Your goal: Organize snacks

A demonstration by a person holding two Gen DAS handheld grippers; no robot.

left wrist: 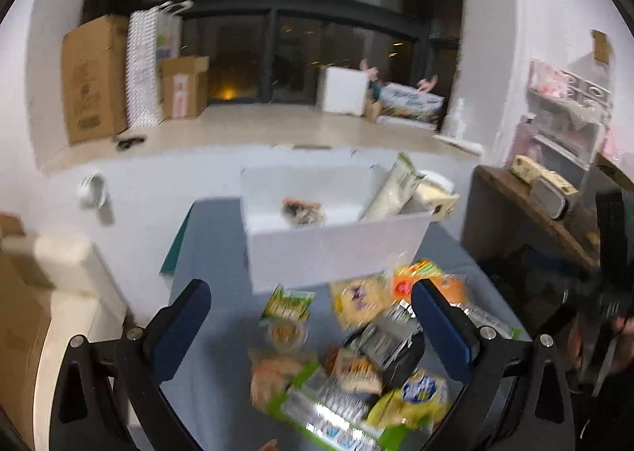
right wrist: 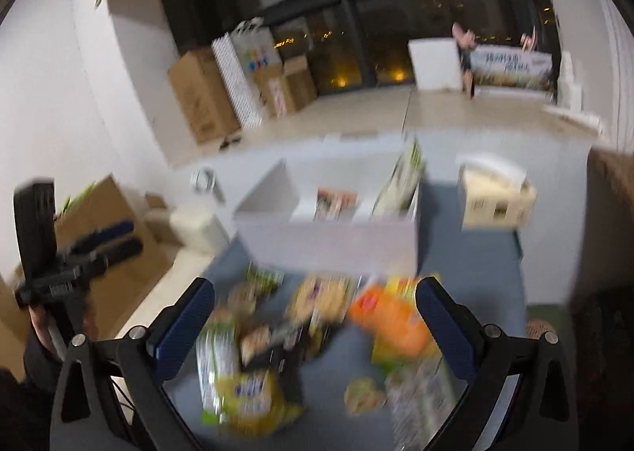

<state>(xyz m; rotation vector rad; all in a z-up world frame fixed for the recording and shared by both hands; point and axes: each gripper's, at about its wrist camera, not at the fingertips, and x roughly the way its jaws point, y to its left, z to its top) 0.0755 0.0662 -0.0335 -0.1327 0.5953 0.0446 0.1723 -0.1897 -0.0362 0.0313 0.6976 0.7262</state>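
**Left wrist / right wrist: both tools empty over the snack pile**

Left wrist: left gripper (left wrist: 311, 326) has its jaws spread wide, nothing between them, hovering above the snack pile (left wrist: 348, 364) on the blue table (left wrist: 222, 253). Pile sits at the near end of the table; white bin (left wrist: 337, 249) is toward the far edge, just behind it. The bin already has a small packet (left wrist: 303, 211) on its floor and a tall pale bag (left wrist: 390, 189) leaning in its right corner. Orange packet (left wrist: 428, 280) lies nearest the bin wall.

Right wrist: heavy blur. Right gripper (right wrist: 313, 326) also spread wide and empty, above the same pile. Yellow bag (right wrist: 249, 399) near edge, orange packet (right wrist: 392, 316) right of centre.

Handling, my guess: light foil/plastic packs, soft, crinkly, slippery, contents crushable. Pinch a flat sealed edge or across the narrow width, light squeeze.
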